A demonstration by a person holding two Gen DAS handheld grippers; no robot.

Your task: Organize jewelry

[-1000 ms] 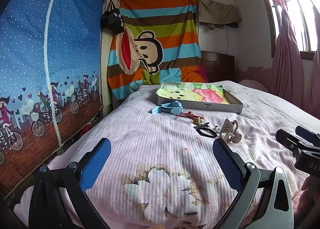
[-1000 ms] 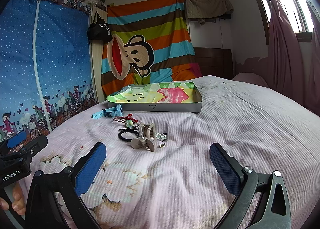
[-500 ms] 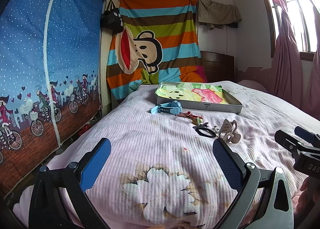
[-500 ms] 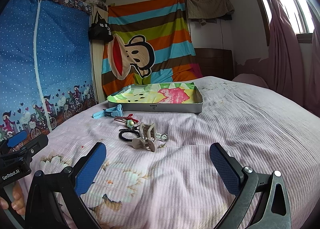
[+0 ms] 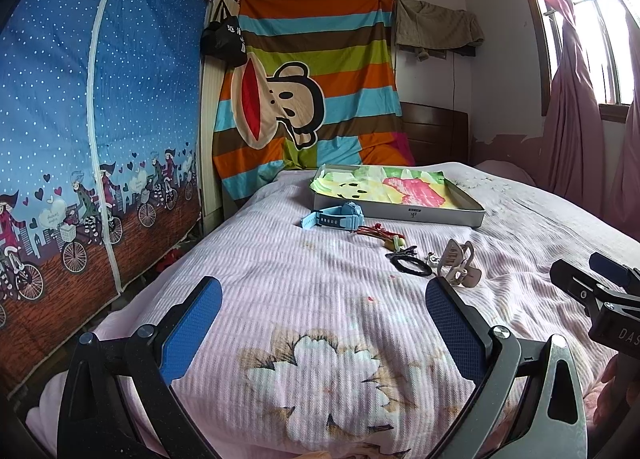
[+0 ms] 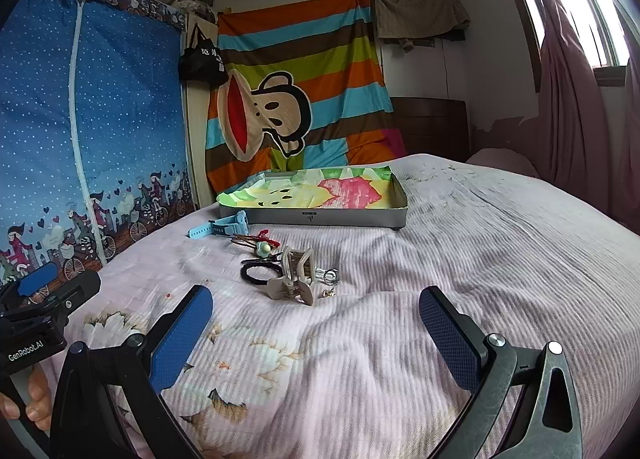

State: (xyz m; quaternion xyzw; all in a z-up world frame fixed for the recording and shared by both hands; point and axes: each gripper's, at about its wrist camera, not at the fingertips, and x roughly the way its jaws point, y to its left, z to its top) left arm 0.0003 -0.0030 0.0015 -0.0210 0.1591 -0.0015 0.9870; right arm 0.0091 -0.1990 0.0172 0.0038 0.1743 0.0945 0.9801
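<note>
A shallow grey tray (image 5: 400, 215) lined with bright cloth lies on the bed; it also shows in the right wrist view (image 6: 316, 217). In front of it lie a light blue watch (image 5: 336, 215) (image 6: 219, 227), a red cord with a green bead (image 5: 384, 237) (image 6: 258, 245), a black hair tie (image 5: 412, 267) (image 6: 258, 273), a beige claw clip (image 5: 458, 263) (image 6: 294, 277) and small silver pieces (image 6: 330, 277). My left gripper (image 5: 322, 315) is open and empty, short of the items. My right gripper (image 6: 316, 317) is open and empty, just short of the claw clip.
The pink ribbed bedspread (image 6: 460, 251) covers the bed. A blue fabric wardrobe (image 5: 92, 119) stands along the left edge. A striped monkey cloth (image 5: 312, 99) hangs at the back, pink curtains (image 5: 576, 131) at the right. The other gripper shows at each view's side (image 5: 600, 299) (image 6: 44, 299).
Both views have shifted very slightly; the items sit a touch closer. Nothing has been taken hold of and both grippers stay open.
</note>
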